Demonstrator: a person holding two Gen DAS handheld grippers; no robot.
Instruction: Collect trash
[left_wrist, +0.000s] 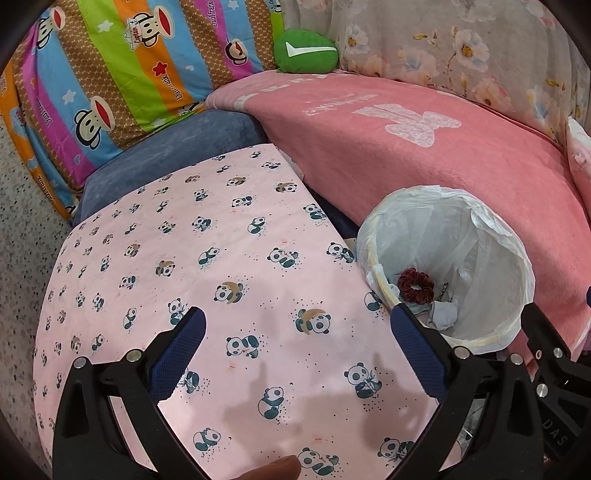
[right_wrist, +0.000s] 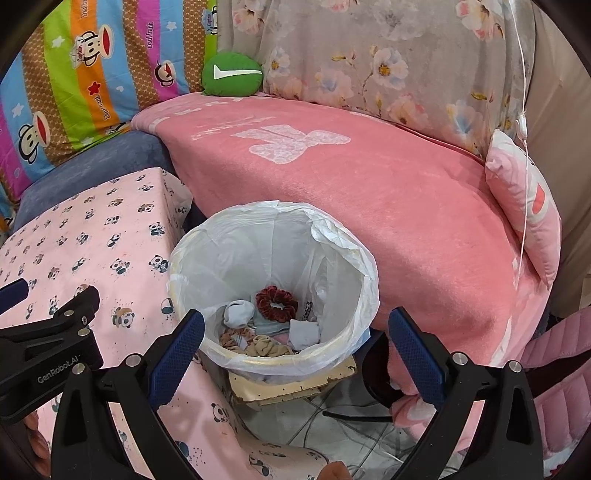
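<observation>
A trash bin (right_wrist: 364, 273) lined with a white plastic bag stands between the panda-cloth table (left_wrist: 207, 266) and the pink-covered sofa (right_wrist: 369, 192). In it lie a dark red scrunchie (right_wrist: 276, 302), white socks (right_wrist: 236, 313) and beige cloth (right_wrist: 264, 347). My right gripper (right_wrist: 295, 332) is open and empty, just above the bin's near rim. My left gripper (left_wrist: 297, 328) is open and empty over the table, left of the bin (left_wrist: 517, 258). The scrunchie (left_wrist: 415, 285) also shows in the left wrist view. The right gripper's body (left_wrist: 546, 343) shows at the right edge there.
A green cushion (right_wrist: 232, 74) and a striped monkey-print blanket (right_wrist: 92, 74) lie at the back. A pink pillow (right_wrist: 524, 206) leans at the sofa's right end. A worn cream board (right_wrist: 295, 384) sits under the bin. Cables (right_wrist: 354, 417) run over the tiled floor.
</observation>
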